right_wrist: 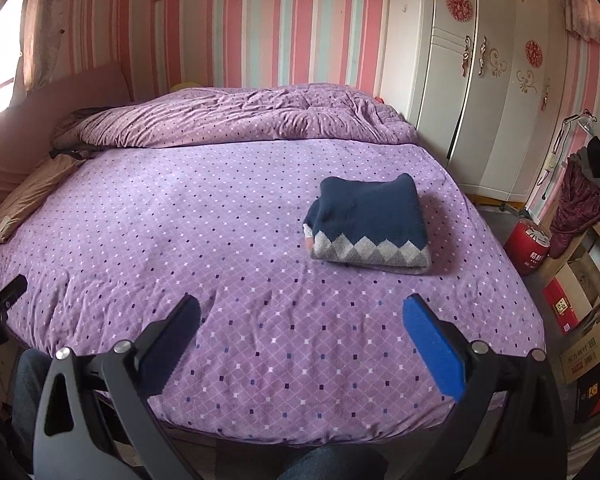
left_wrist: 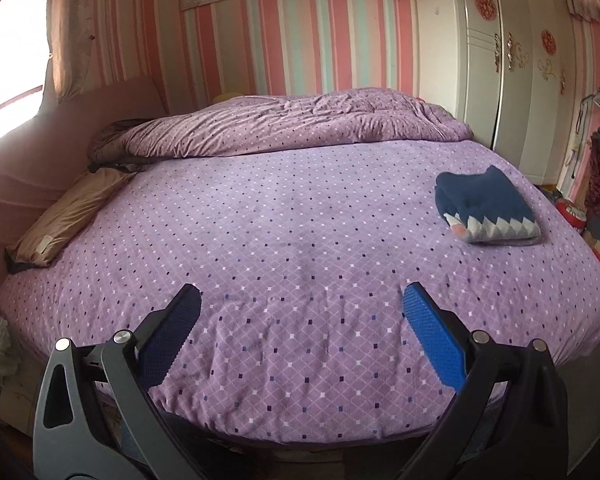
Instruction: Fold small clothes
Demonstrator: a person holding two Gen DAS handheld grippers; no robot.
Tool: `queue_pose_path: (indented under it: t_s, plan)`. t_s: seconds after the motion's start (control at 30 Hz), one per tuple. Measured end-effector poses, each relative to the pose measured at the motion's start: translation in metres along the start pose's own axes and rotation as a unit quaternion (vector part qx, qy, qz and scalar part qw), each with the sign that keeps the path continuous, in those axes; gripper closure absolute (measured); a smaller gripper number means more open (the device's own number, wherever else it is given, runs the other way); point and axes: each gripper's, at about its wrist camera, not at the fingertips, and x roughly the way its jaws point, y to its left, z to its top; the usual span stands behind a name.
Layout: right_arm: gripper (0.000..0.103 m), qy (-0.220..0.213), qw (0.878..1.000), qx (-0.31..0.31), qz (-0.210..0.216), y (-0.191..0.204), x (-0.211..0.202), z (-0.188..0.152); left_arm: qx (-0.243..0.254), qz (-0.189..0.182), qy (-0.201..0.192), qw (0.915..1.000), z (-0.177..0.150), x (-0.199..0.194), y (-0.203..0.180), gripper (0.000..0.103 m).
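Right wrist view shows a purple dotted bed (right_wrist: 228,220) filling the frame, a navy sweater (right_wrist: 370,226) folded square with a grey zigzag hem lying right of centre. Right gripper (right_wrist: 300,316) and left gripper (left_wrist: 300,304) both gape wide, holding nothing.

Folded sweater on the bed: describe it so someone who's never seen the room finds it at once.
Start from the big bed with the purple diamond-print cover, and look to its right half, on the side nearest the white wardrobe. The folded sweater lies flat there, apart from both open grippers. It is the only navy item on the bed, with a grey zigzag band along its near edge, unlike the tan pillow at the far left.
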Motion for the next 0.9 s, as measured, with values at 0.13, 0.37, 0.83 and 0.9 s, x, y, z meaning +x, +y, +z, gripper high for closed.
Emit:
queue_pose_path:
  t_s: [0.13,0.37,0.83,0.9]
  plan:
    - [0.002,-0.007,1.0,-0.004,0.002,0.0,-0.004,0.001,-0.017,0.007,-0.004,0.9998,0.004,-0.001,0.009,0.003]
    - [0.002,-0.019,1.0,0.002,0.009,-0.002,-0.009,0.003,-0.03,0.028,-0.002,0.9992,0.008,0.0,0.014,0.003]
    - [0.002,-0.018,1.0,0.012,0.01,-0.005,-0.004,0.0,-0.029,0.032,-0.003,0.999,0.01,0.001,0.012,0.003]
    - [0.002,-0.018,1.0,0.012,0.012,-0.004,-0.004,-0.001,-0.031,0.032,-0.004,0.999,0.011,0.0,0.013,0.003]
